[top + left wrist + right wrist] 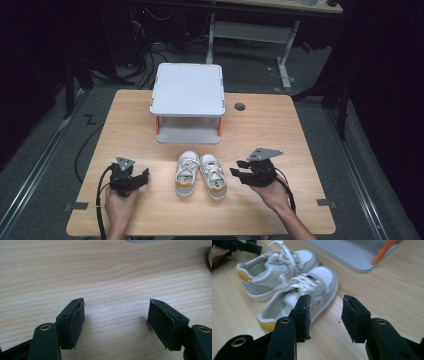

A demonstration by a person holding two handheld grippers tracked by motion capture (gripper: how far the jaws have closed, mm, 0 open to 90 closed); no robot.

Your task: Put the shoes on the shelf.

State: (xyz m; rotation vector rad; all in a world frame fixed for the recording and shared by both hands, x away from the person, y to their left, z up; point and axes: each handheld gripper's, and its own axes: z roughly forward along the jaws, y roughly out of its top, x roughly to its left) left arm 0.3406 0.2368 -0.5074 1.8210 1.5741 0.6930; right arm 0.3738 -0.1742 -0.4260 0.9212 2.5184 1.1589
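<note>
Two small white sneakers with yellow heels and white laces lie side by side near the front middle of the light wooden table (260,125), toes pointing to the far edge: the left sneaker (186,173) and the right sneaker (213,175), touching or almost touching each other. One white two-level shelf with orange posts (187,102) stands behind them, and one small dark round hole (240,106) is in the table to the right of the shelf.

Two black tools are on the table side of the person. Going from left, the left tool (144,175) is held low at the left of the shoes, well apart from them; its jaws stand apart with nothing between them. The left gripper view shows only bare wood grain (105,277) under these jaws. The right tool (239,168) is just beside the right sneaker; its jaws are also apart and empty.

The right gripper view gives what the high view cannot: the perforated toe caps, the grey side panels, and a small dark red tag on the tongue (310,277), too blurred to read. No brand writing is readable anywhere.
</note>
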